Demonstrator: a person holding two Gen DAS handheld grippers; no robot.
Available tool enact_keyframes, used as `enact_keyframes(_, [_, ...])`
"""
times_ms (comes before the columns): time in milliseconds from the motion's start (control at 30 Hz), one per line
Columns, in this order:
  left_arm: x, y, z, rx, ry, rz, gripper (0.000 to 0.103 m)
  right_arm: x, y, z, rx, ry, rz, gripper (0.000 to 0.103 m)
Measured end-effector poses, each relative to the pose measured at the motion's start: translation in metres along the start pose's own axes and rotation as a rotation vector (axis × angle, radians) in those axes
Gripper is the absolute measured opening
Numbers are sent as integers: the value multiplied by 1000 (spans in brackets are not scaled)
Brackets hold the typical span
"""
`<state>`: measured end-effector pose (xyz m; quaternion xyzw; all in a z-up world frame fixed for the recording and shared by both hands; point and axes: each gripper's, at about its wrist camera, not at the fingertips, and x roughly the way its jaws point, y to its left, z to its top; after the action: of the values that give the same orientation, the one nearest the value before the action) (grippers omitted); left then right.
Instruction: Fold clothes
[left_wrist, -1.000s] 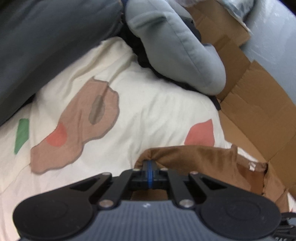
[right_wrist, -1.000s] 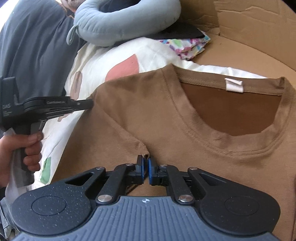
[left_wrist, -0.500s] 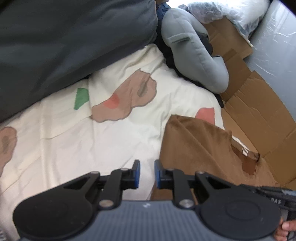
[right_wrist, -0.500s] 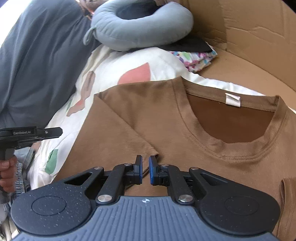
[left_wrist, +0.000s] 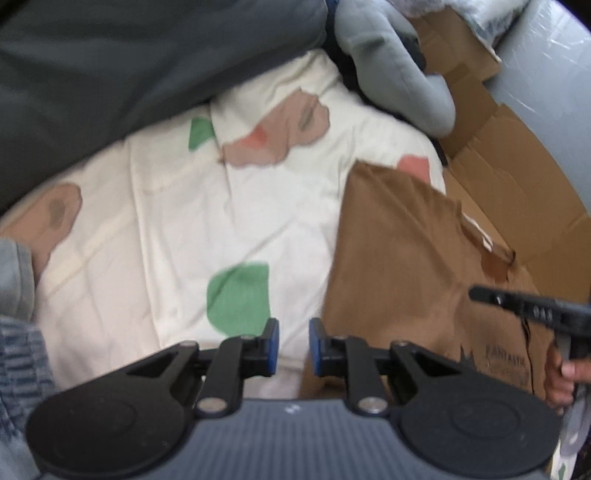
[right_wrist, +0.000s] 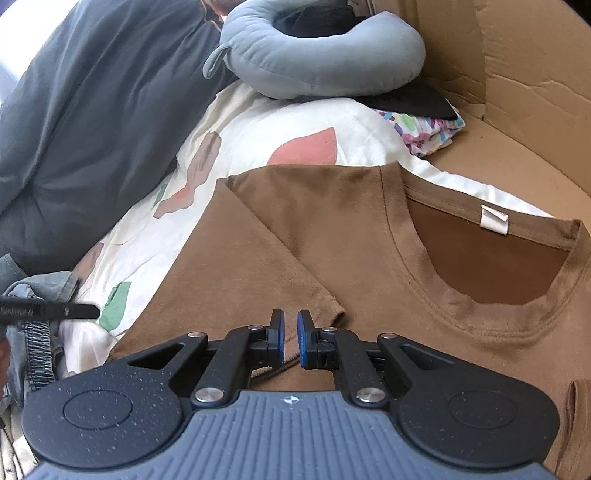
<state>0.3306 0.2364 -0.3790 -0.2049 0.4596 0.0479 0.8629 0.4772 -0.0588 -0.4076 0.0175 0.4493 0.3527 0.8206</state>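
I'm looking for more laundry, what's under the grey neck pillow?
Under the grey U-shaped neck pillow a flat black item shows, resting on colourful patterned fabric. Anything further beneath is covered.

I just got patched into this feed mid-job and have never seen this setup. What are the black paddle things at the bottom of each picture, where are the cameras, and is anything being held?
No robot arm here: a person holds a two-finger tool in each hand, with a fisheye camera looking forward along its fingers. The black shapes are each tool's own body. The left wrist view shows the left gripper, open and empty over a cream patterned bedsheet; the right tool pokes in at its right edge. The right wrist view shows the right gripper, open, just above a brown T-shirt lying flat with one sleeve folded in. Behind lie a grey neck pillow and cardboard. Nothing is held.
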Motion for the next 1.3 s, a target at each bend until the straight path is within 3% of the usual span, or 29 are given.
enact_keyframes(100, [0, -2, -9, 20, 26, -10, 22, 3, 0, 2, -3, 4, -5, 7])
enact_keyframes(200, [0, -3, -19, 40, 52, -20, 31, 5, 0, 3, 2, 3, -4, 7])
enact_keyframes(267, [1, -5, -25, 54, 69, -26, 45, 7, 0, 3, 2, 4, -1, 7])
enact_keyframes(300, [1, -5, -28, 60, 78, -29, 45, 7, 0, 3, 1, 4, 0, 7])
enact_keyframes(400, [5, -4, -31, 75, 91, -9, 36, 10, 2, 2, -2, 7, 5, 7])
enact_keyframes(433, [7, -3, -31, 79, 94, 0, 28, 10, 2, 2, -3, 7, 6, 7])
enact_keyframes(600, [17, 1, -32, 97, 110, 48, 18, 14, 5, 0, -7, 11, 14, 7])
enact_keyframes(900, [0, 2, -33, 47, 109, 85, 20, 27, -2, -4, -16, 47, -21, 7])
enact_keyframes(1100, [-18, -3, -33, -61, 72, -7, 24, 21, -5, -3, -20, 31, -32, 8])
enact_keyframes(1200, [-12, -4, -37, -126, 66, -62, 38, 19, -8, -3, -21, 24, -39, 14])
enact_keyframes(1300, [0, -6, -43, -181, 74, -99, 39, 16, -10, -3, -21, 18, -45, 37])
